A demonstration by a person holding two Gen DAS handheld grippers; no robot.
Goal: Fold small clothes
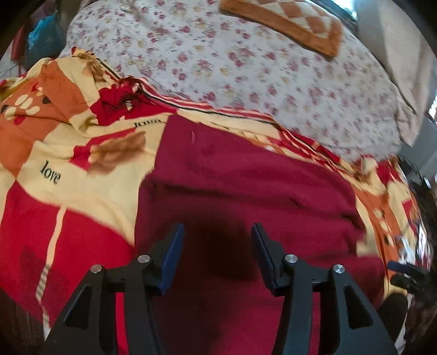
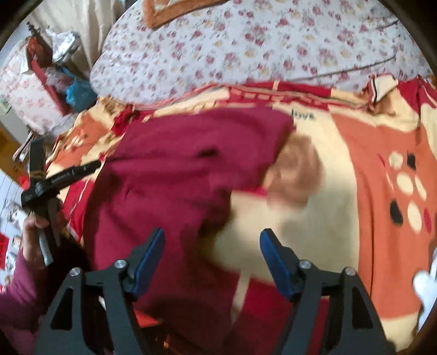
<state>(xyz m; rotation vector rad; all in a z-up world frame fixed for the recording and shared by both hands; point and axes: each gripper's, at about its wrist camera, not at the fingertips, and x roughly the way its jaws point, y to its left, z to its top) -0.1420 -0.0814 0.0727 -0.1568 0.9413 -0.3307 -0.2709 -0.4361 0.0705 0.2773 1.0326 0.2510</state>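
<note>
- Hovering over the bed, your left gripper (image 1: pixel 218 240) has its blue-padded jaws spread wide with nothing between them; the maroon garment (image 1: pixel 245 185) lies directly below and ahead of the fingertips, and whether the pads touch the cloth cannot be told
- In the left wrist view the garment shows a fold line running crosswise just ahead of the claw, and its far edge rests on the patterned blanket (image 1: pixel 68 153), printed with the word "love", which spreads to the left of the claw
- Beyond the blanket, well ahead of the claw, you see the floral bedsheet (image 1: pixel 218 62) and an orange checked cloth (image 1: pixel 286 21) lying on it
- Your right gripper (image 2: pixel 213 245) is likewise wide open and holds nothing; the maroon garment (image 2: pixel 169 174) lies ahead and to the left of it, with the left finger over the cloth and the right finger over bare blanket (image 2: pixel 355 163)
- Far left of the right claw, the other gripper (image 2: pixel 58 176) appears at the garment's edge, gripped by your left hand (image 2: pixel 35 232)
- Both views are motion-blurred
</note>
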